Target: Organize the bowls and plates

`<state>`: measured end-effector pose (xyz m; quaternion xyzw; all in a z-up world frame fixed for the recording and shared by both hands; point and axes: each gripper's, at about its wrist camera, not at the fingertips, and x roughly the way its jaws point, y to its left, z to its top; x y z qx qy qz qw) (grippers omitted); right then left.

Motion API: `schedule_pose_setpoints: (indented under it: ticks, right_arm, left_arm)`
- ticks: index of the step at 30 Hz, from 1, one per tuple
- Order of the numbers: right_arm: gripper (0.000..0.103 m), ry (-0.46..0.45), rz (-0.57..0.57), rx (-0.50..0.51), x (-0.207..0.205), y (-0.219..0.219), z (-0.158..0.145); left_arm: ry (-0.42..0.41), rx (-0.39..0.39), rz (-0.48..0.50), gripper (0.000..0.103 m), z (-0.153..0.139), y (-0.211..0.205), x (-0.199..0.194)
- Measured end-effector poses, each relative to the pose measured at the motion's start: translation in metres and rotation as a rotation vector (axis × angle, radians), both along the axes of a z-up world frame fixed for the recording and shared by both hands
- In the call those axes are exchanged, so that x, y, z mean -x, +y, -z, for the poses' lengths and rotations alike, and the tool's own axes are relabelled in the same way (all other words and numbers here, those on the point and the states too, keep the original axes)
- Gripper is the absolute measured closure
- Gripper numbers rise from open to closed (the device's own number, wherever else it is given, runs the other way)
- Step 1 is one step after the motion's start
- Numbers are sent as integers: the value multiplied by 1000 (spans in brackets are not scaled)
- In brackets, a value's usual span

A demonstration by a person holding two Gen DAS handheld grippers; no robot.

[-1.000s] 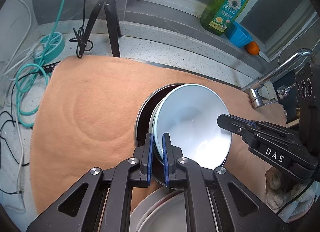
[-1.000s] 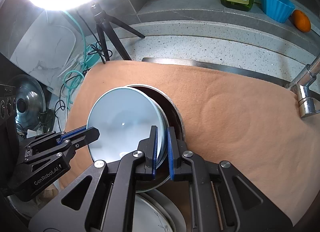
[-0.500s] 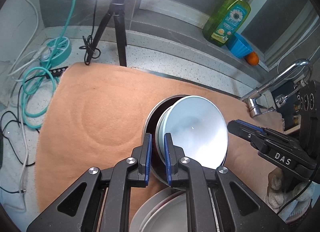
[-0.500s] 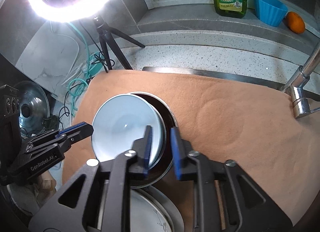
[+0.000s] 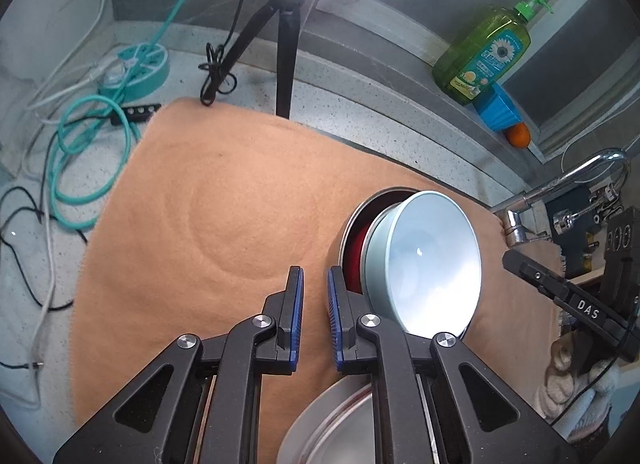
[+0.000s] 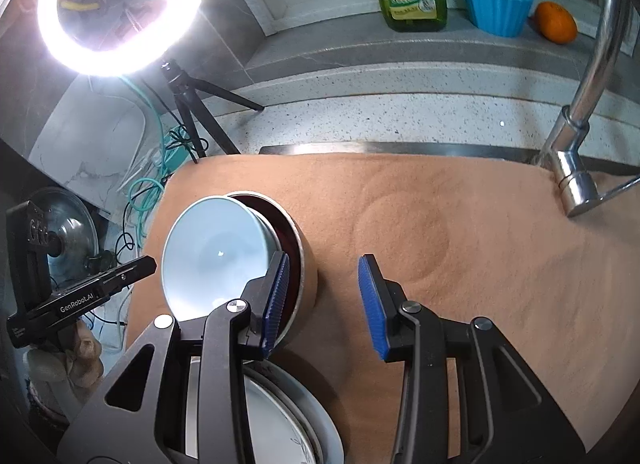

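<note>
Both tools are hovering over the tan mat, clear of the stacked bowls.

The tan mat point(image 6: 460, 223) is covering the bench under both tools. The pale blue bowl point(image 5: 428, 260) is leaning in a dark red bowl point(image 6: 290, 240), just right of the left tool point(image 5: 315, 284), whose jaws are standing narrow and empty. The right tool point(image 6: 322, 276) is opening, holding nothing, the bowls at its left finger.

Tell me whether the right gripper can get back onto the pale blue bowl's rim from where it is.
Probably yes: the right gripper, opening and empty, sits beside the pale blue ceramic bowl, which leans in the dark red bowl; nothing lies between.
</note>
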<state>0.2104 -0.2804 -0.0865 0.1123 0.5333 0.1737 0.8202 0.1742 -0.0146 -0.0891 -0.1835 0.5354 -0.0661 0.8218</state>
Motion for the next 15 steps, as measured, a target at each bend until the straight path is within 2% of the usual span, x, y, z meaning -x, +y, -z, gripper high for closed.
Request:
schedule_pose_setpoints:
  ticks: [5, 11, 15]
  right_arm:
    - [66, 45, 5, -22, -2, -2, 15]
    - [66, 72, 12, -65, -4, -1, 24]
    - [71, 74, -2, -68, -3, 3, 23]
  left_arm:
    - [23, 31, -6, 92, 8, 0, -4]
    - [19, 23, 6, 92, 7, -5, -5]
    - [19, 18, 10, 92, 8, -6, -6]
